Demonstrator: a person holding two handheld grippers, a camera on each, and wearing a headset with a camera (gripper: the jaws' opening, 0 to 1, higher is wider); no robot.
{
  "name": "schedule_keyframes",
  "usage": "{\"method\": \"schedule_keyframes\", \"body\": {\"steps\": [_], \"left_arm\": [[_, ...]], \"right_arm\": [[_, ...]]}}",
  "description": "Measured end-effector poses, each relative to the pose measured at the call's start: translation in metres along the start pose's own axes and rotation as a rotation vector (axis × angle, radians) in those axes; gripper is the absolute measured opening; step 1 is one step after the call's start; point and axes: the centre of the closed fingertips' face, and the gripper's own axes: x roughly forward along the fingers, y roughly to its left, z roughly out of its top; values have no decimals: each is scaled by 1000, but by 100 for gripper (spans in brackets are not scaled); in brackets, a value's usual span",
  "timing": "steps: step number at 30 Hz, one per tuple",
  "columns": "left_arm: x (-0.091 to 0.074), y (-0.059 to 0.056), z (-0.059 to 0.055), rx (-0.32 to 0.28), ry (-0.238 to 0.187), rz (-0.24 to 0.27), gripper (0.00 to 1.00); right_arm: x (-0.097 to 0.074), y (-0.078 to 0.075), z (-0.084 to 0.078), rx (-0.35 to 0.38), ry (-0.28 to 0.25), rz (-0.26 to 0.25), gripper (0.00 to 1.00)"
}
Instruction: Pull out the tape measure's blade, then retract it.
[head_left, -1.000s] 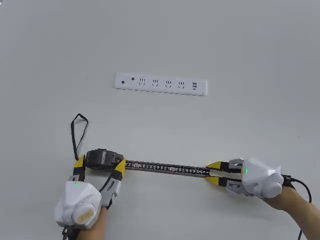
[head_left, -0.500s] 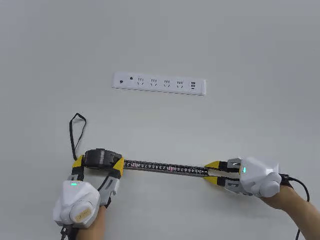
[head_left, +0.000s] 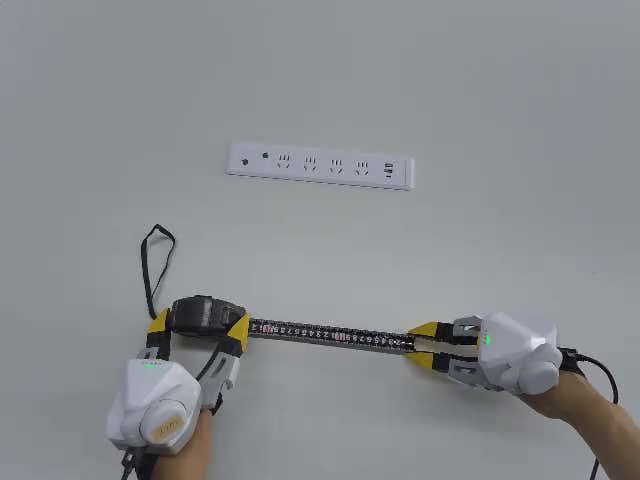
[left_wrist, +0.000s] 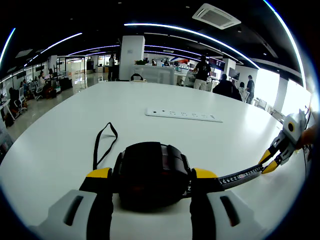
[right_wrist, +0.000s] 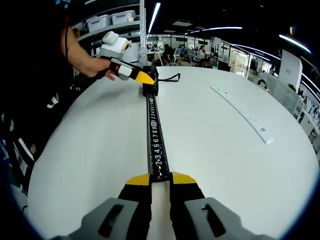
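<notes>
1. While my left gripper clamps the tape measure case on the table and my right gripper pinches the tip of the drawn-out blade, I expect any slip there to snap the blade back.
2. Off-axis pull could kink it or twist the case loose.

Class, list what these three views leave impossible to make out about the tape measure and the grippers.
- Blade's end hook: in the right gripper view, hidden between the jaws of the right gripper, which is shut on the blade.
- Sides of the tape measure: in the left gripper view, covered by the jaws of the left gripper.
- Blade numerals: in the head view, too small to read.
</notes>
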Motion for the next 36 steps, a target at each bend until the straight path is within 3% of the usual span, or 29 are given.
{"method": "schedule_keyframes", "body": {"steps": [15,36], "left_arm": [[0,0,-1,2,5,-5,59],[-1,-2,2,5,5,-7,59]], "right_arm": [[6,1,8,9,-4,4,11],[26,5,25,22,-14,15,11]]}}
